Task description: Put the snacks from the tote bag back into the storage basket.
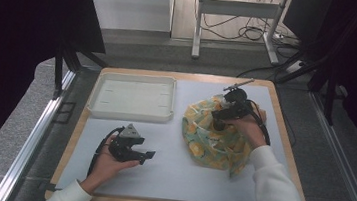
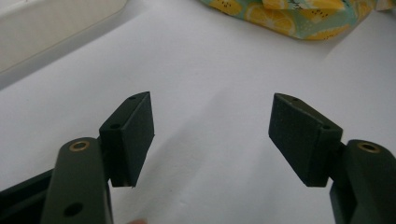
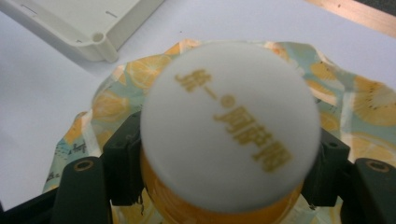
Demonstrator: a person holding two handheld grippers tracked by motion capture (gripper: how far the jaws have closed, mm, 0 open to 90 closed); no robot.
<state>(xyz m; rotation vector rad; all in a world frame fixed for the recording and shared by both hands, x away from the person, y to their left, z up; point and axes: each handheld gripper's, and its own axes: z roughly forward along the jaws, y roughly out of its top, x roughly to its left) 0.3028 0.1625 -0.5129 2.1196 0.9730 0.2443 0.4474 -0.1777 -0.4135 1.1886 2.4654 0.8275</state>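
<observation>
A bottle with an orange body and a white cap (image 3: 229, 126) printed with gold characters sits between the jaws of my right gripper (image 3: 229, 175), which is shut on it. It hangs just above a cloth with a lemon print (image 3: 369, 102). In the high view the right gripper (image 1: 221, 119) is over the crumpled cloth (image 1: 212, 147) at the table's right. My left gripper (image 1: 146, 156) rests low over the white mat at front left, open. Nothing lies between its jaws (image 2: 212, 133), and the cloth's edge (image 2: 299, 21) lies beyond them.
A shallow cream tray (image 1: 130, 114) stands at the back left of the white mat, and its corner (image 3: 95, 39) lies near the cloth. The wooden table edge (image 1: 284, 131) runs along the right. Table legs and cables stand on the floor behind.
</observation>
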